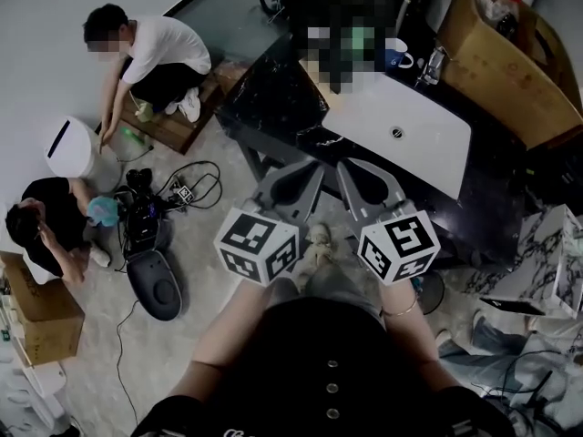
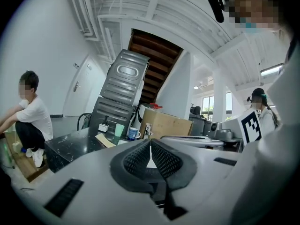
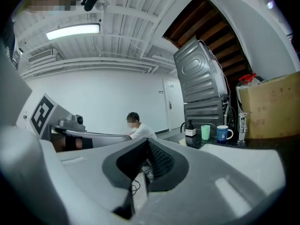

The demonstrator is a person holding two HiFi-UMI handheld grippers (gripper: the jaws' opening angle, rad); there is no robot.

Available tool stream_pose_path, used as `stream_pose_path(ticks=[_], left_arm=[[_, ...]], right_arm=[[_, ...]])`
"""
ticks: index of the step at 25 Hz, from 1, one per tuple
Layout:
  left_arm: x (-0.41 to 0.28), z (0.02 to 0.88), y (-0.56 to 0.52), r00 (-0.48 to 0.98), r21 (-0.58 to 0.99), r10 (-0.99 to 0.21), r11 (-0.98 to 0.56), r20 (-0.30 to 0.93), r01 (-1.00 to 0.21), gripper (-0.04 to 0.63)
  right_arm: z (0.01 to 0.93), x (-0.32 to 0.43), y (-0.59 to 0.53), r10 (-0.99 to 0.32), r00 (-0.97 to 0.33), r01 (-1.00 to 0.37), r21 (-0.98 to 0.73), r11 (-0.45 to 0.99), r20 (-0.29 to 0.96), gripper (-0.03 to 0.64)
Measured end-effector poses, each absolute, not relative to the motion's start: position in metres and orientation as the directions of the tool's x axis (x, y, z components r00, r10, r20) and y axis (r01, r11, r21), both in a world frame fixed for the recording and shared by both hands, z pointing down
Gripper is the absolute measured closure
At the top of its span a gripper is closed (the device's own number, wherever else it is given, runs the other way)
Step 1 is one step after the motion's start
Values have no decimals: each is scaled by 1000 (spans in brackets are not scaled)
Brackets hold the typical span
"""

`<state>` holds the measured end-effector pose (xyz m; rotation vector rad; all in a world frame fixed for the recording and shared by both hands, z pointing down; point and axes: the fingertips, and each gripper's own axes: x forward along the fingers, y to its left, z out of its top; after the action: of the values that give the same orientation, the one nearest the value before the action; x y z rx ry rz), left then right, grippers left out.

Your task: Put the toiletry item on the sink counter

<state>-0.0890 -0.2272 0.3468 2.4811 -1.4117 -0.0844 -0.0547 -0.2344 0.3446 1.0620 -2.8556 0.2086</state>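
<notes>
Just short of the sink counter (image 1: 273, 98), on its near side, the person is holding both grippers side by side, pointing toward its white basin (image 1: 414, 130).

- Left gripper (image 1: 308, 178): jaws pressing together, nothing between them.
- Right gripper (image 1: 363, 178): likewise closed and carrying nothing.
- A pump bottle (image 3: 190, 130), green cup (image 3: 205, 131) and blue mug (image 3: 224, 133) are standing in a row along the counter's far edge.

Judgement: the pump bottle is looking like the toiletry item, and it is already sitting on the counter. The placing step is appearing finished, or is waiting on another item I cannot see. Any fresh pick is calling for the jaws to be spread first.
</notes>
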Motion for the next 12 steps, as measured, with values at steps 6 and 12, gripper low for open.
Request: stream_pose_path(ticks=[6, 12], left_arm=[[-94, 342, -217, 510, 297, -858, -473, 56, -829, 581], [-95, 349, -204, 508, 314, -859, -465, 67, -828, 581]], right_arm=[[343, -54, -219, -645, -753, -657, -86, 749, 133, 614], [348, -56, -206, -645, -751, -658, -83, 748, 141, 614]])
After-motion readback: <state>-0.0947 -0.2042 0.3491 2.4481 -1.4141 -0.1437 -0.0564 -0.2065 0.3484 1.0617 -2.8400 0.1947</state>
